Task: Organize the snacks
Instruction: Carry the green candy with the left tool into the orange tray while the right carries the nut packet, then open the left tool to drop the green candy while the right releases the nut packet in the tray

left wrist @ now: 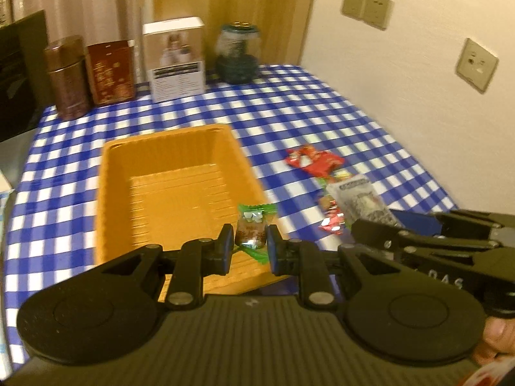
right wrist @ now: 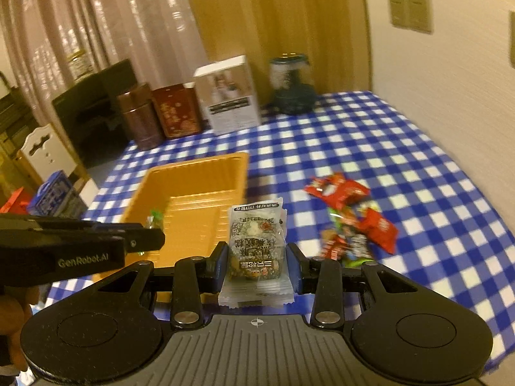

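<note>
Blue-and-white checked tablecloth (left wrist: pixel 322 106) covers the table, cream wall with beige socket plates (left wrist: pixel 367 7) on the right, pale curtains behind.

Back edge, left to right: brown round tin (left wrist: pixel 67 77), dark red square tin (left wrist: pixel 111 70), white printed carton (left wrist: pixel 175 58), dark green lidded jar (left wrist: pixel 238 54). All upright, close together in a row.

Orange rectangular plastic tray (left wrist: pixel 112 173) sits mid-table, ribbed floor, nothing resting in it that I can see.

Your left gripper (left wrist: pixel 250 245) is clamped on a small candy in a green-ended wrapper (left wrist: pixel 252 226), brown body between the blue pads. It hangs over the tray's near right corner, off the tray floor.

Your right gripper (right wrist: pixel 257 262) is clamped on a clear snack packet with dark print (right wrist: pixel 256 244), upright between the pads, bottom seal sticking out toward the camera. It hangs just right of the tray, above the cloth.

In the right wrist view the left gripper's black arm crosses in from the left edge over the tray; the green candy shows at its tip.

Loose pile of red and green snack wrappers (right wrist: pixel 351 218) lies on the cloth to the right of the tray, apart from it. Red packets on top; individual pieces too blurred to count.

Your fingers (left wrist: pixel 497 334) show at the lower right of the left wrist view.
</note>
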Available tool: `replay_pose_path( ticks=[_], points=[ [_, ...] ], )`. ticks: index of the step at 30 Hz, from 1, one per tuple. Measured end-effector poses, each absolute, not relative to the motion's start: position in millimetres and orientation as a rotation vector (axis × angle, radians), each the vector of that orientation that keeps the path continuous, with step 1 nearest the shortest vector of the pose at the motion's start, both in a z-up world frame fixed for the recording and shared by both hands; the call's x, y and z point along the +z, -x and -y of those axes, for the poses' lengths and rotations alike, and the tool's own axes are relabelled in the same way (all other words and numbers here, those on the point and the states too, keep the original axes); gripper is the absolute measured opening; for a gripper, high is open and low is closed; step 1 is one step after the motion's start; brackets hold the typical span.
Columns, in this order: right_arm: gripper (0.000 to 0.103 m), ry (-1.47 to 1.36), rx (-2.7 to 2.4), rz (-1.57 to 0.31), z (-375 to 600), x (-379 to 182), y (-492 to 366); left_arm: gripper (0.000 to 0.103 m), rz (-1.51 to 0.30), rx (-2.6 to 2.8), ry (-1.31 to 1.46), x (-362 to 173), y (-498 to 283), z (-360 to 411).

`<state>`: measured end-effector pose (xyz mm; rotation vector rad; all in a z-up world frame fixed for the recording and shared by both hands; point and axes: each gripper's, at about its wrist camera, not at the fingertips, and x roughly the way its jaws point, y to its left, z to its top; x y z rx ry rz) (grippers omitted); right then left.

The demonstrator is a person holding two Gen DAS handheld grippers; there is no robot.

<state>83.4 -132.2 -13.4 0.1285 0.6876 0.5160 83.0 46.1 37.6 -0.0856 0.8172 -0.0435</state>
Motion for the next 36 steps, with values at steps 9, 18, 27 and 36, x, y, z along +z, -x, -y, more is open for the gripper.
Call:
replay_pose_path(
  ticks=[9, 18, 27, 36],
  points=[
    [0.039, -0.098, 0.580, -0.694, 79.1, -14.4, -92.2, 0.020, -0.839, 0.026, 0.102, 27.4, -81.7, -92.4],
    [0.039, -0.086, 0.610, -0.721, 47.2, -27.7, -107.0, 0.020, -0.872, 0.053, 0.105, 9.8, -94.2, -111.0],
    [0.039, -0.094, 0.612, -0.737, 39.9, -39.9, -121.5, 0.020, -0.891, 0.059, 0.109, -5.2, -105.7, -118.5],
    [0.039, -0.107, 0.616, -0.747, 35.6, -46.2, -129.4, 0.036, -0.887, 0.095, 0.124, -13.5, -108.4, -121.3]
  ],
)
